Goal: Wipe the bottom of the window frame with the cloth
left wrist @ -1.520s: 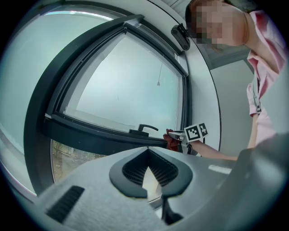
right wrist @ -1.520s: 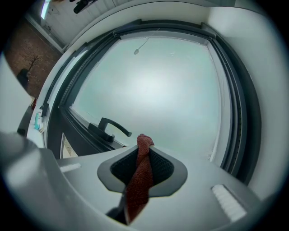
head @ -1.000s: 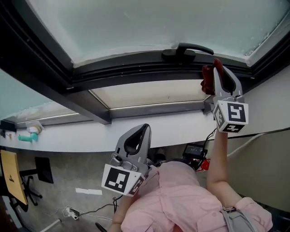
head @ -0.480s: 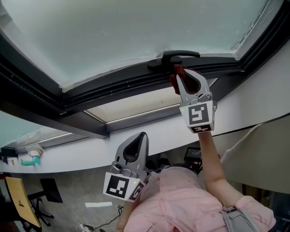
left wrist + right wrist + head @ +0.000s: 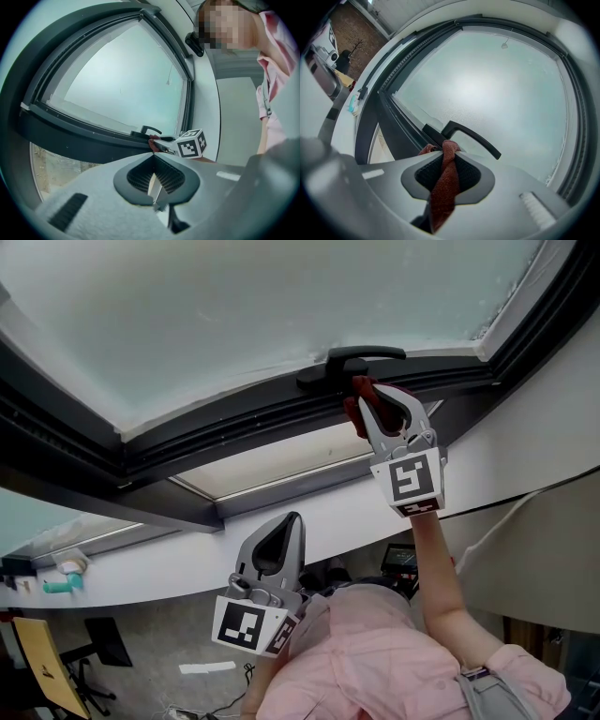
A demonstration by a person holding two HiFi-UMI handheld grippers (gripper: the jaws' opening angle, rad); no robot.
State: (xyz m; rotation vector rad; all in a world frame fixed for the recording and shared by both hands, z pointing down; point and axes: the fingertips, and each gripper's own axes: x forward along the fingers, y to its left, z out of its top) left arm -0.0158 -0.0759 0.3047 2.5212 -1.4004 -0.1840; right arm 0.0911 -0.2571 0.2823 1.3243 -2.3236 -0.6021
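While the person stood below the window, the right claw [image 5: 367, 397] was raised to the bottom rail of the dark grey window frame [image 5: 225, 432], its jaws clamped on a rust-red woven cloth [image 5: 355, 411]. In the right gripper view that claw [image 5: 448, 151] pinched the cloth [image 5: 443, 187] into a twisted strand that ran down between the ribbed pads, with a small bunch poking out past the tips. That bunch sat against the frame just beneath the base of the black lever handle [image 5: 471, 136]; how firmly it bore on the rail could not be told. Above the handle [image 5: 364, 356] spread the frosted glass pane [image 5: 262, 306], and below the frame ran a white sill [image 5: 309, 507]. The left claw [image 5: 289, 523] hung lower, well apart from the frame, near the person's pink sleeve [image 5: 375, 652], with its marker cube [image 5: 246, 624] turned towards the camera. In the left gripper view its jaws [image 5: 153, 158] met at the tips with nothing between them, and they pointed up at the frame [image 5: 70, 138]. Beyond them in that same view, the right claw [image 5: 157, 139] showed at the handle [image 5: 150, 130], a little red cloth visible at its tip.
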